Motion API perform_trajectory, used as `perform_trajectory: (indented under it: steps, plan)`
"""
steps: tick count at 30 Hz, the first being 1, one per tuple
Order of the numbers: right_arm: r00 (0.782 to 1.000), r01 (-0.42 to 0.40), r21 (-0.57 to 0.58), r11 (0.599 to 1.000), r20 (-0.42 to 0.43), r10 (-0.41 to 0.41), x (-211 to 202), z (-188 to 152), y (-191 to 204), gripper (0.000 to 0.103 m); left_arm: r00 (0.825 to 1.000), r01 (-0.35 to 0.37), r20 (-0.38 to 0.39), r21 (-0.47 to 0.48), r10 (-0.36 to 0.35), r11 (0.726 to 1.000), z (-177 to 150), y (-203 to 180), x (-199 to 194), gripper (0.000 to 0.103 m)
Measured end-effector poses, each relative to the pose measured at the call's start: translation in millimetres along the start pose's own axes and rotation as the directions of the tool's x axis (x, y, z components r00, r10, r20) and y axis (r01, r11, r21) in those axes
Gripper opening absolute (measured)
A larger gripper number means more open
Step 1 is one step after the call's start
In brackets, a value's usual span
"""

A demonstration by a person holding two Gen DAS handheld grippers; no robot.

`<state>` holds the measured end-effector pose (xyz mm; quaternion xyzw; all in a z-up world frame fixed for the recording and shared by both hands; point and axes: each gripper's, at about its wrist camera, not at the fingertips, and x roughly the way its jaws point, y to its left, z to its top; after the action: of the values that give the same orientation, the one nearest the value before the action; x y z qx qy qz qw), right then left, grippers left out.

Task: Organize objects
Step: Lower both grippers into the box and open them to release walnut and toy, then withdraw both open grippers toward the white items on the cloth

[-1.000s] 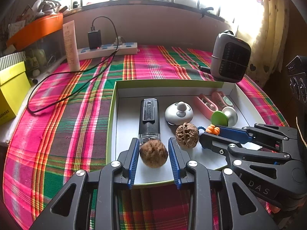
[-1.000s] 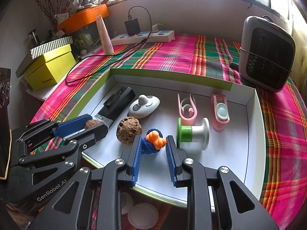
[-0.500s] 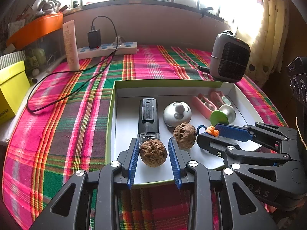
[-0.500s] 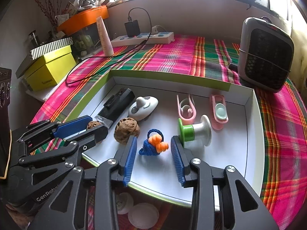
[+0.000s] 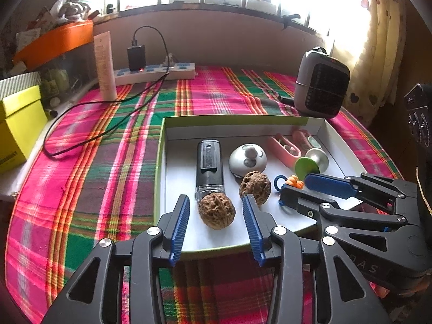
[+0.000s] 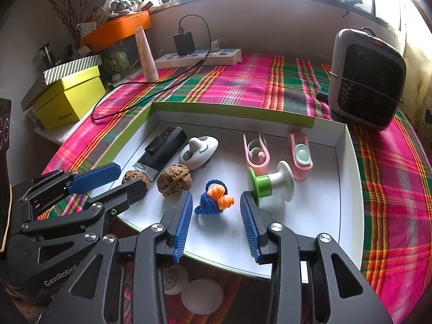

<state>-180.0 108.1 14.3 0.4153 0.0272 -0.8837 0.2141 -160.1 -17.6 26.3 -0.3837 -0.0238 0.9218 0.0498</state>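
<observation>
A shallow white box with a green rim (image 5: 159, 162) (image 6: 348, 189) lies on the plaid cloth. In it lie two walnuts, a black USB stick (image 5: 209, 162) (image 6: 162, 151), a white knob (image 5: 247, 159) (image 6: 198, 149), two pink clips, a green and white spool (image 6: 270, 183) and a blue knitted charm with orange beads (image 6: 214, 201). My left gripper (image 5: 216, 210) is open around one walnut (image 5: 216, 209) without touching it. The other walnut (image 5: 255, 186) (image 6: 174, 179) lies beside it. My right gripper (image 6: 216, 213) is open around the charm.
A grey heater (image 5: 321, 89) (image 6: 367, 75) stands behind the box at right. A power strip with charger and cable (image 5: 154, 71) and a white tube (image 5: 104, 64) stand at the back. Yellow boxes (image 6: 67, 97) sit at left. White lids (image 6: 199, 291) lie below the box's near edge.
Both grippers have opened and let go: the left of the walnut, the right of the blue charm. Both objects now rest on the box floor.
</observation>
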Motion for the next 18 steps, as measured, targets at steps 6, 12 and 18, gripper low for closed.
perform_trajectory:
  steps: [6, 12, 18]
  plan:
    - [1.0, 0.018, -0.006, 1.0, 0.026, -0.018, -11, -5, 6, 0.038, 1.0, -0.014, 0.021, -0.002, 0.014, 1.0, -4, 0, -13, 0.041]
    - [0.998, 0.03, 0.005, 1.0, 0.059, -0.031, -25, -10, 11, 0.038, 0.999, -0.018, 0.038, -0.006, 0.018, 1.0, -10, -1, -26, 0.042]
    - [0.996, 0.037, 0.008, 0.999, 0.079, -0.038, -37, -17, 15, 0.038, 0.998, -0.017, 0.053, -0.009, 0.018, 1.0, -16, -2, -41, 0.043]
